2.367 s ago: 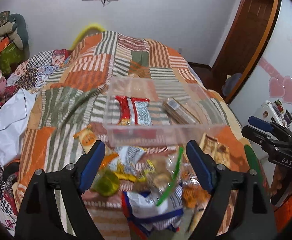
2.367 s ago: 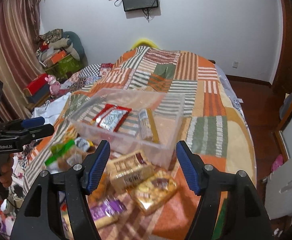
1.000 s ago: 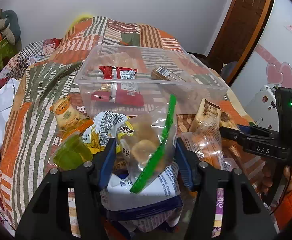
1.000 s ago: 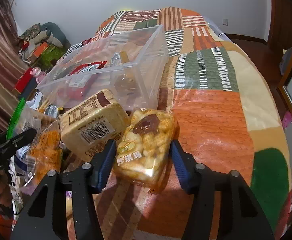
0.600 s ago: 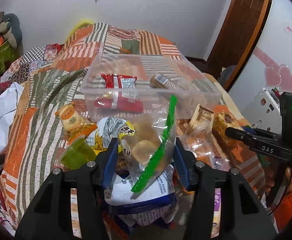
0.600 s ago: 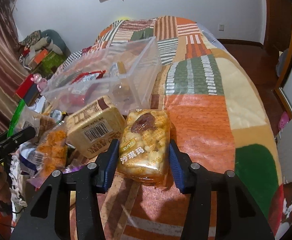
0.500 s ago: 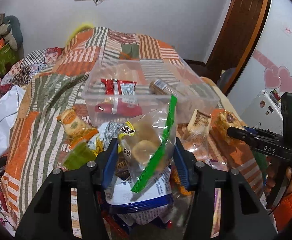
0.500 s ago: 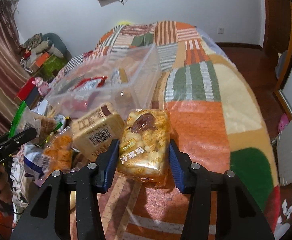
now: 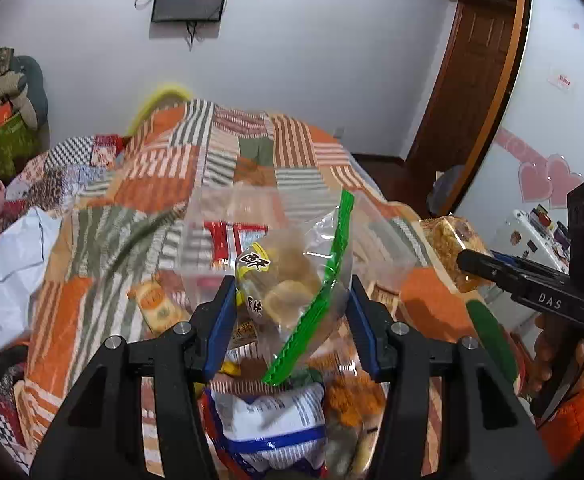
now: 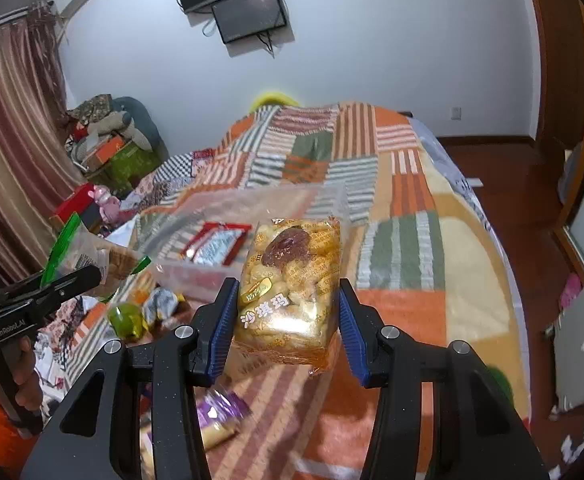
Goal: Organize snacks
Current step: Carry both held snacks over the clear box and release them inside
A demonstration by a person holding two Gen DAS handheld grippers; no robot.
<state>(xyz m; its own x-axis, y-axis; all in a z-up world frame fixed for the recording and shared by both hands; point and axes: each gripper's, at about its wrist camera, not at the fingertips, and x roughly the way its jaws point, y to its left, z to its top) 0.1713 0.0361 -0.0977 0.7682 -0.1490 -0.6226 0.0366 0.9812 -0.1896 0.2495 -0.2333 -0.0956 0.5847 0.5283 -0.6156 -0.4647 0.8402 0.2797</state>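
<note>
Left gripper (image 9: 289, 316) clamps the clear cookie bag (image 9: 296, 280); right gripper (image 10: 287, 320) clamps the orange cake pack (image 10: 292, 280). Both hang short of the clear bin (image 9: 275, 208); carry each level past its near wall before releasing.

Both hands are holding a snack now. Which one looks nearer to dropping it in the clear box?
Left, probably: its clear bag hangs right before the clear box, while the right gripper's snack pack approaches from one end.

Both claws closed in: the left claw (image 9: 289, 312) lifted the cookie bag (image 9: 292, 280) off the bed, the right claw (image 10: 287, 316) lifted the yellow snack pack (image 10: 292, 284).
</note>
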